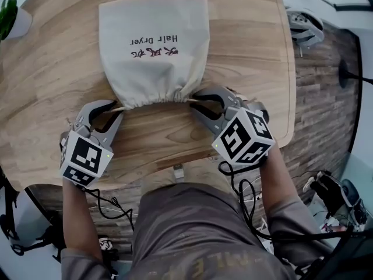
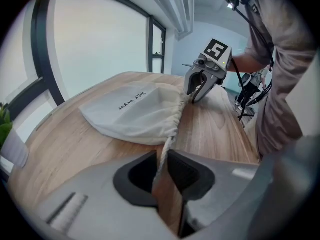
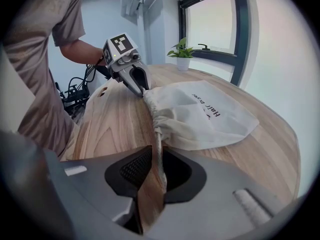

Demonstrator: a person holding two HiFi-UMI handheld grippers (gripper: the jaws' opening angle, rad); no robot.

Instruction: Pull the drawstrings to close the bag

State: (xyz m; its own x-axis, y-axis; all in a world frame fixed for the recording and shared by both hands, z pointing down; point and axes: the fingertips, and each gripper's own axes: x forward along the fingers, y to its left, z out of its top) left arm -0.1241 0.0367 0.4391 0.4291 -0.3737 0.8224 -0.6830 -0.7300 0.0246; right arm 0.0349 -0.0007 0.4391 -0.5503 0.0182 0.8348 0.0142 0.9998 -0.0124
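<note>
Bag (image 1: 154,48) mouth cinched on table (image 1: 250,51); L gripper (image 1: 118,109) & R gripper (image 1: 194,101) each clamp 1 drawstring (image 2: 164,154) end.

The cream bag (image 1: 154,16) on the wooden surface (image 1: 256,45) carries the words "Hair Dryer" in dark print, upside down in the head view. A row of red brush-style characters next to them is too stylised to read, as is faint lettering on the person's trousers (image 1: 198,267).
</note>
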